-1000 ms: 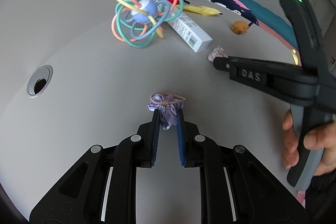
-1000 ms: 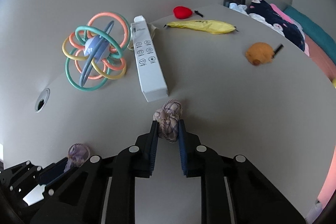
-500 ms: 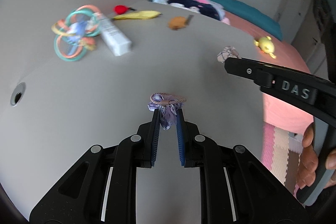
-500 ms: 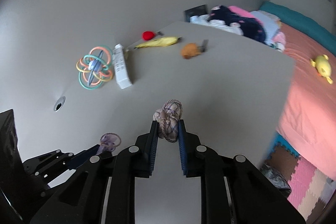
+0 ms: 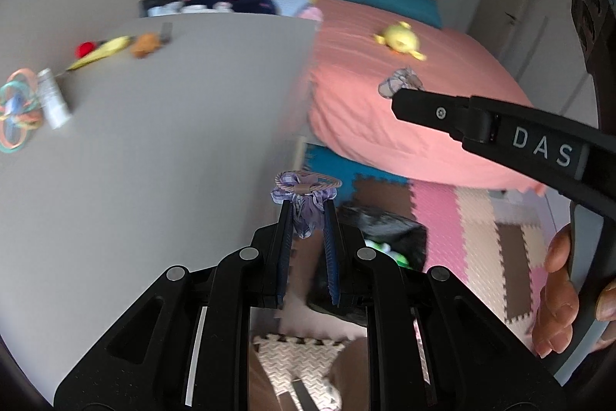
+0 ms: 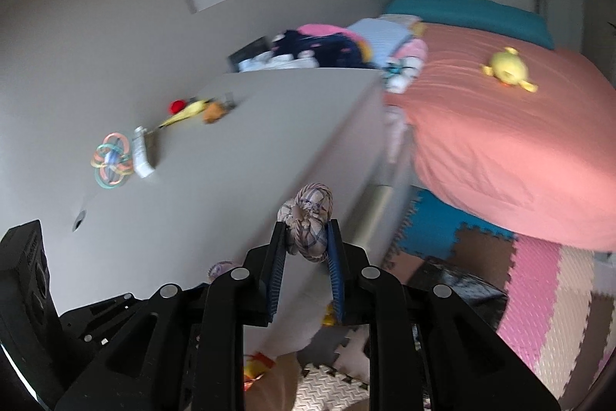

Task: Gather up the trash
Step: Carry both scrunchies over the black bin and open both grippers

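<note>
My left gripper (image 5: 306, 208) is shut on a purple scrunchie (image 5: 304, 195) and holds it in the air past the grey table's edge, above the floor. My right gripper (image 6: 306, 232) is shut on a knotted plaid scrunchie (image 6: 308, 220), also lifted off the table. The right gripper also shows in the left wrist view (image 5: 400, 93) with the plaid scrunchie (image 5: 400, 81) at its tip. A dark bin (image 5: 385, 237) lined with a black bag sits on the floor below the left gripper; it also shows in the right wrist view (image 6: 458, 286).
On the grey table (image 5: 154, 141) lie a ring toy (image 5: 17, 114), a white box (image 5: 54, 99), a banana (image 5: 104, 51), an orange toy (image 5: 144, 45) and a red ball (image 5: 85, 48). A bed with a pink sheet (image 5: 404, 83) carries a yellow toy (image 5: 400, 39). Foam mats (image 5: 481, 237) cover the floor.
Both grippers have swung right and back from the table, each still holding its scrunchie. The view now reaches past the table's edge to the bed, floor mats and bin.
</note>
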Demonstrator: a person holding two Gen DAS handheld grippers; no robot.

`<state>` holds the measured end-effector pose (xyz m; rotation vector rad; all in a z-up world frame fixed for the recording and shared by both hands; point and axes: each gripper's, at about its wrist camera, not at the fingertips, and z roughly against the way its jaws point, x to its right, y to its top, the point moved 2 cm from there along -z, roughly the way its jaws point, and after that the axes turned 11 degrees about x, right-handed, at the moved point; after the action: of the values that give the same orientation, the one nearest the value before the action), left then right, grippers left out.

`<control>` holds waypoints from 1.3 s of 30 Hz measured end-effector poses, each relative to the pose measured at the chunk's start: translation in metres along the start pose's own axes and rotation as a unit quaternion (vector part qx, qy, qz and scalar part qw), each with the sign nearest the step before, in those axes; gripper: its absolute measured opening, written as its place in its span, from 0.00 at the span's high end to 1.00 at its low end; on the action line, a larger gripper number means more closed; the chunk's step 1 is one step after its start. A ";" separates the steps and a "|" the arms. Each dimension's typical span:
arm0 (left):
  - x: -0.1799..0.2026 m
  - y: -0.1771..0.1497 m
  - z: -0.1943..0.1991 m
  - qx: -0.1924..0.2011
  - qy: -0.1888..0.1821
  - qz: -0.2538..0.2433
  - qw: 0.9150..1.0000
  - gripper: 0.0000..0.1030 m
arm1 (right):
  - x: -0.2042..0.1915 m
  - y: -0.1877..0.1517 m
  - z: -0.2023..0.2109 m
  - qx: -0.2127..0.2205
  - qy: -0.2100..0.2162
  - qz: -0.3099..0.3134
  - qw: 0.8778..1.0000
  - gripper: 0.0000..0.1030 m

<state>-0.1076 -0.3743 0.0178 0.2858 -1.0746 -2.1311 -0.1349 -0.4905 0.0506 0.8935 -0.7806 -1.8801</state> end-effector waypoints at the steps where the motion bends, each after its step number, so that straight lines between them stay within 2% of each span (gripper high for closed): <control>1: 0.010 -0.002 -0.004 -0.004 -0.007 -0.006 1.000 0.85 | 0.013 -0.002 0.005 0.003 -0.009 -0.007 1.000 0.79; 8: 0.083 -0.013 -0.038 -0.037 -0.059 -0.050 0.996 0.85 | 0.088 -0.014 0.034 0.014 -0.060 -0.048 0.997 0.79; 17: 0.134 -0.026 -0.070 -0.068 -0.102 -0.072 0.990 0.84 | 0.147 -0.026 0.045 0.010 -0.107 -0.073 0.992 0.79; 18: 0.138 -0.027 -0.072 -0.070 -0.104 -0.069 0.990 0.82 | 0.151 -0.027 0.044 0.004 -0.111 -0.071 0.991 0.69; 19: 0.140 -0.028 -0.074 -0.070 -0.107 -0.066 0.990 0.70 | 0.158 -0.028 0.041 -0.007 -0.130 -0.062 0.990 0.40; 20: 0.141 -0.028 -0.077 -0.073 -0.097 -0.066 0.990 0.30 | 0.162 -0.028 0.041 -0.005 -0.150 -0.057 0.987 0.23; 21: 0.141 -0.029 -0.078 -0.071 -0.080 -0.068 0.992 0.05 | 0.165 -0.029 0.044 0.007 -0.169 -0.052 0.984 0.12; 23: 0.141 -0.029 -0.078 -0.048 -0.050 -0.075 0.995 0.06 | 0.173 -0.031 0.048 0.019 -0.192 -0.042 0.980 0.12; 25: 0.142 -0.030 -0.083 -0.054 -0.046 -0.085 0.994 0.06 | 0.179 -0.032 0.049 0.020 -0.194 -0.048 0.980 0.12; 29: 0.141 -0.033 -0.089 -0.066 -0.051 -0.083 0.993 0.06 | 0.187 -0.032 0.051 0.019 -0.191 -0.057 0.980 0.12; 39: 0.132 -0.029 -0.082 -0.061 -0.049 -0.072 0.994 0.06 | 0.175 -0.032 0.048 0.014 -0.177 -0.055 0.983 0.12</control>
<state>-0.1768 -0.5041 -0.0401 0.2078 -0.9990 -2.3501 -0.2494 -0.6274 0.0048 0.6353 -0.9900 -2.1640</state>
